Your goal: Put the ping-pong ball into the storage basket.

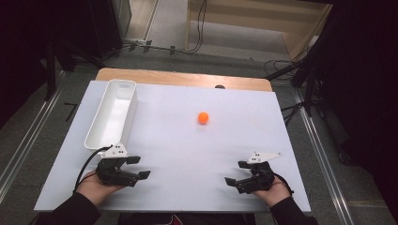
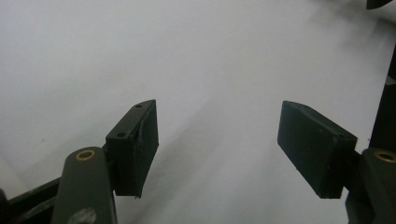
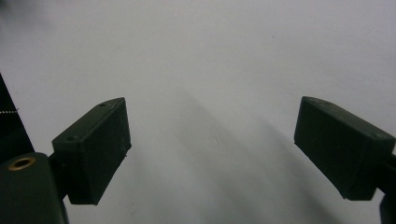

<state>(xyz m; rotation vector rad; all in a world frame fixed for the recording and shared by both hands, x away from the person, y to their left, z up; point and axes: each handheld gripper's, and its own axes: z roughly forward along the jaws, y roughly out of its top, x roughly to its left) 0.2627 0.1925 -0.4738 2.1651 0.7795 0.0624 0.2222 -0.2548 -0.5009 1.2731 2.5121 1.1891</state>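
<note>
No readable writing: orange ball point(image 1: 202, 117), white bin point(image 1: 111, 114), both tools agape.

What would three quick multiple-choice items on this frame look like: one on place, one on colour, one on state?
1. Where does the white bin sit on the table?
A. Far left side
B. Near right corner
C. Dead centre

2. What colour is the ball?
A. Green
B. Orange
C. Blue

3. How do the jaws of the left hand-held gripper stand?
A. Clamped on the ball
C. Shut with nothing between
B. Apart with nothing between

Key: 1 A, the high view shows the bin along the left edge, running toward the far side. 2 B, the ball is bright orange, lying alone right of the centre. 3 B, the left gripper view shows bare white table between the two pads.
</note>
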